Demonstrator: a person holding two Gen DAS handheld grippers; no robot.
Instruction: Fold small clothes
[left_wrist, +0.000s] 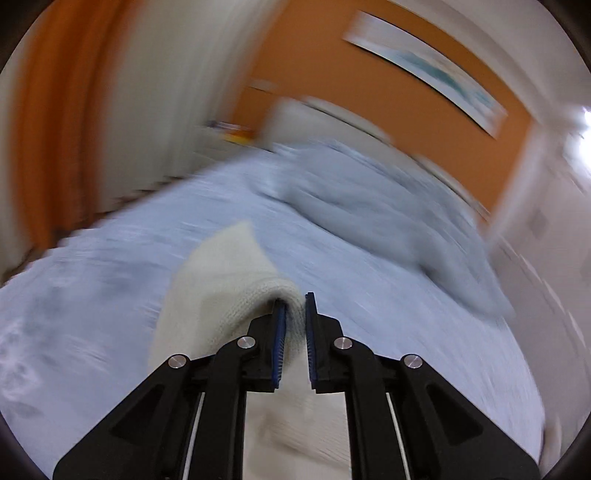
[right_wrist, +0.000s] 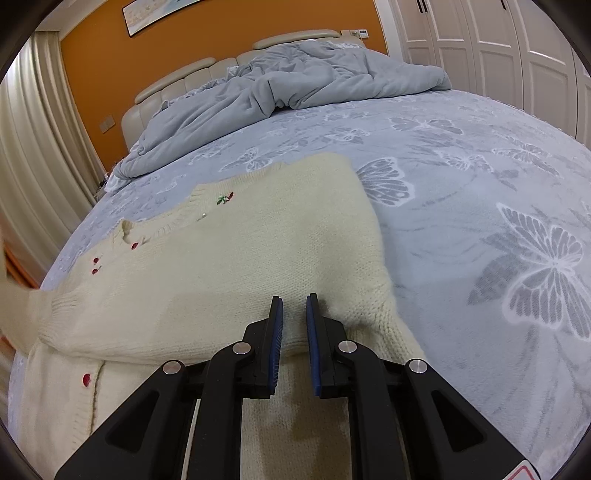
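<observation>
A cream knitted cardigan (right_wrist: 229, 266) with red buttons and a small cherry motif lies partly folded on the blue butterfly-print bed cover (right_wrist: 480, 192). My right gripper (right_wrist: 294, 301) is over its near right part; the jaws are narrowly parted with knit between and under them, and I cannot tell if they pinch it. In the blurred left wrist view, my left gripper (left_wrist: 294, 301) is shut on a fold of the cardigan (left_wrist: 221, 280), which drapes over the left finger and hangs down to the left, lifted above the bed cover (left_wrist: 369, 266).
A crumpled grey-blue duvet (right_wrist: 295, 81) lies at the head of the bed against a padded cream headboard (right_wrist: 177, 79). An orange wall, beige curtains (right_wrist: 33, 155) on the left and white wardrobe doors (right_wrist: 498, 48) on the right surround the bed.
</observation>
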